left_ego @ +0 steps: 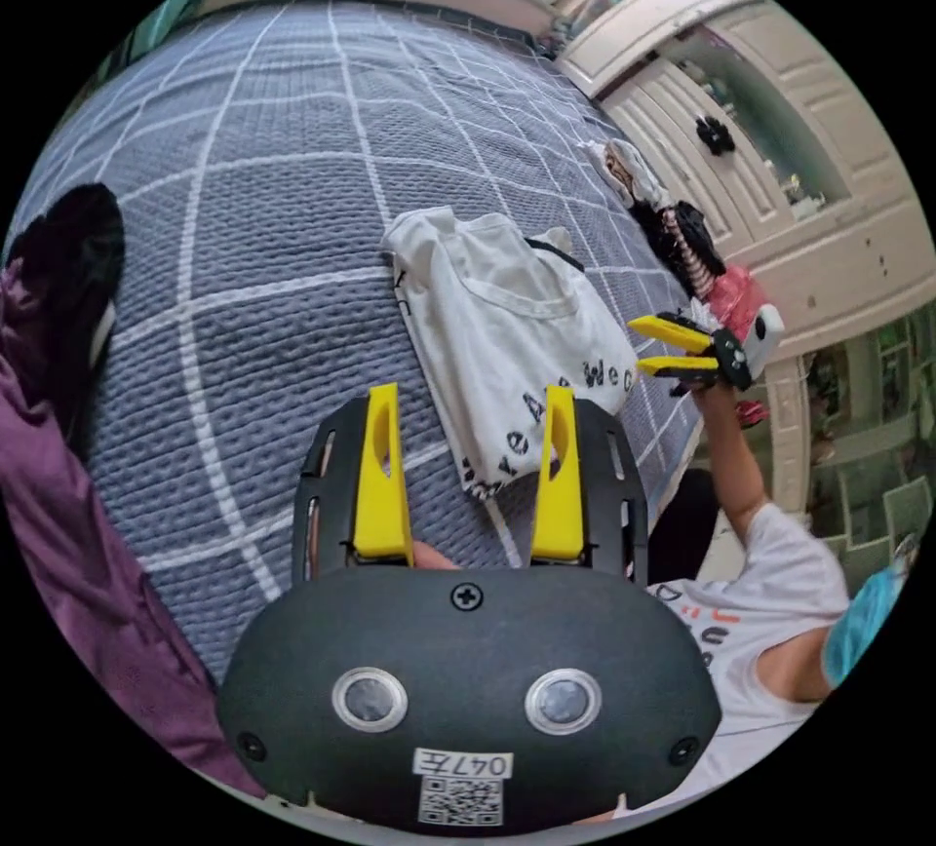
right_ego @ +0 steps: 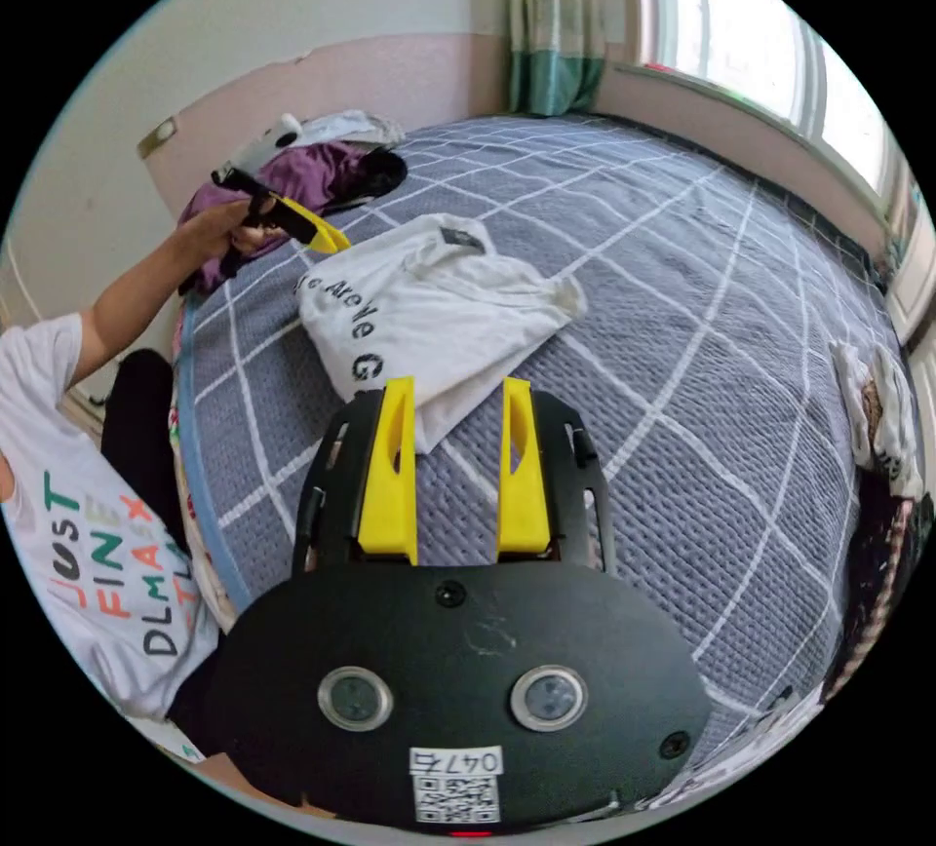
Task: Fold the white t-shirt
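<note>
Here, the white t-shirt (left_ego: 507,329) lies seemingly half-folded on the bed (left_ego: 253,203), both grippers' (left_ego: 468,417) (right_ego: 455,417) fingers parted, empty.

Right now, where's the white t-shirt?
On the grey checked bed, near its edge: the t-shirt lies between both open grippers, touching neither.

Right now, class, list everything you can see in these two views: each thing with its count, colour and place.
T-shirt: one, white with dark lettering, partly folded on the bed.
Bed cover: one, grey-blue with white grid lines, under the shirt.
Purple garment: one, at the bed's edge beside the left gripper.
Pile of clothes: one, mixed white, black and pink, at the bed's far edge.
Cabinet: one, cream, beyond the pile.
Curtain: one, green, by the window.
Left gripper: black, yellow fingers, open above the shirt.
Right gripper: black, yellow fingers, open.
</note>
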Demonstrator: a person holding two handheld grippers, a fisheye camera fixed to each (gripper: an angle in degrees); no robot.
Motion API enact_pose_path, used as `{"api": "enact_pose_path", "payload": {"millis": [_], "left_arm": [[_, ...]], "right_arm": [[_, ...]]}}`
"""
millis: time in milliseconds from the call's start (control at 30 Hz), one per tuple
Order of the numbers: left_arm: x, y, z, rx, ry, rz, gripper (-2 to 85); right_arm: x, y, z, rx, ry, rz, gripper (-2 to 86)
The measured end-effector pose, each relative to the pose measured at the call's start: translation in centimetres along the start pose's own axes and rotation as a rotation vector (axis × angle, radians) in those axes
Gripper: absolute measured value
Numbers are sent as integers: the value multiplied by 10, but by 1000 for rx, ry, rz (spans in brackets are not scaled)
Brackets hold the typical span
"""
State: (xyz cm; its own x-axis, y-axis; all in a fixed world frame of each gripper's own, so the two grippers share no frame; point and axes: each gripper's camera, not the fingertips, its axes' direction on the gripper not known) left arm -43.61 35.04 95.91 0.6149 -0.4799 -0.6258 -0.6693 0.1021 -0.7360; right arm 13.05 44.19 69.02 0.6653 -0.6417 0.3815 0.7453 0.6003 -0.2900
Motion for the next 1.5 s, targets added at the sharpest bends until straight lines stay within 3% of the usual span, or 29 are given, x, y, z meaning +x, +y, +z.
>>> {"api": "enact_pose_path", "payload": {"millis": [200,500,900,1167,1333,1500], "left_arm": [[5,-34,45,-80,38,-101,138],[33,-34,66,-90,23,-91,163],[101,-28,125,-77,-70,-22,57],[164,-20,131,-46,-118,81,44],[218,-19,130,-29,-26,129,43],[331,-16,150,-32,34,317,44]], "right_arm": [[11,-8,-19,141,221,88,104],[69,-23,42,-32,-88,275,165],[-27,-3,26,-44,149,165,25],[-87,11,-44,26,313,-3,16],[-115,29,-101,26,420,-80,16],[-130,89,-192,65,552,-61,15]]}}
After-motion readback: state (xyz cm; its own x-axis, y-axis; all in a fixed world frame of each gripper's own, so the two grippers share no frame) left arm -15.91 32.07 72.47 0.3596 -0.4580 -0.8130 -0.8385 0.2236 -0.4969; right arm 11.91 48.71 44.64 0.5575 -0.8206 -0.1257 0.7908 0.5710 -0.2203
